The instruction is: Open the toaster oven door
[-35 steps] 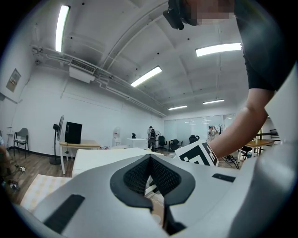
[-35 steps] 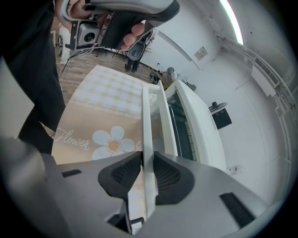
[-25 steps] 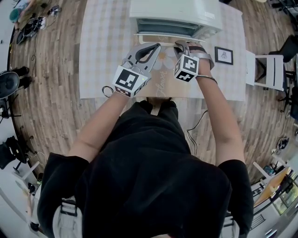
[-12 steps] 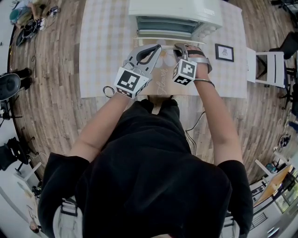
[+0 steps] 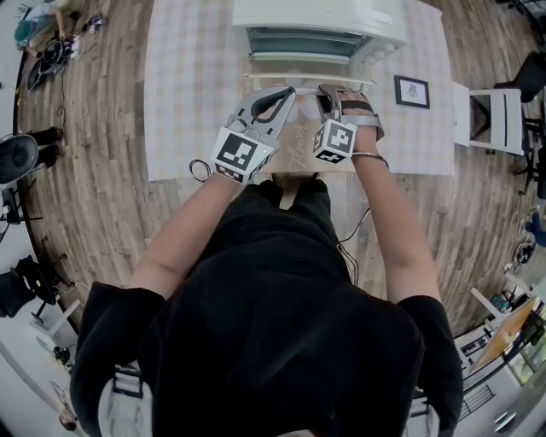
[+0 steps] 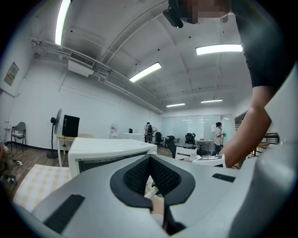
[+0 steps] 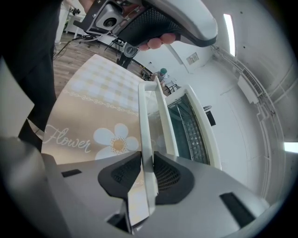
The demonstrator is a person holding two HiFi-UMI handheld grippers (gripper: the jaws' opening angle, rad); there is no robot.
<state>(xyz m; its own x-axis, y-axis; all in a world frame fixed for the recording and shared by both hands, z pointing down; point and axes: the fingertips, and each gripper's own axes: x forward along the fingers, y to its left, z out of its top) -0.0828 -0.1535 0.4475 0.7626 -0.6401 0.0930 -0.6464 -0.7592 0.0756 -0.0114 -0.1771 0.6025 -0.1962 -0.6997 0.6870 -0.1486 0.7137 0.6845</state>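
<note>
Found the right gripper [image 7: 147,158] clamped on the handle [image 7: 145,107] of the toaster oven [image 5: 320,19] door [image 7: 165,121]: one dark pad pressed against each side of the white bar, with the bar running straight out ahead between them. Confirmed the same from the head view, with the right gripper [image 5: 328,90] angled downward onto the handle [image 5: 299,78].

Noted the door [image 5: 307,68] swung out and down from the oven front, lying directly beyond the right gripper's tips, handle edge nearest the person. Saw the open cavity and its wire rack [image 7: 188,128] just past the door glass, to the right of the jaws in the right gripper view.

Found the left gripper [image 6: 150,160] closed, pad tips meeting, nothing held between them. Located the left gripper [image 5: 289,90] just beside the right one, on its left, tips close to the left part of the handle; could not confirm contact. Sighted the toaster oven [image 6: 107,148] ahead of its jaws and slightly to their left.

Recorded a flowered mat [image 7: 84,125] beneath both grippers, laid on a checked cloth [image 5: 183,77]. Noted a framed picture [image 5: 411,90] on the cloth off to the right of the right gripper, and a white chair [image 5: 496,119] farther out the same way.
</note>
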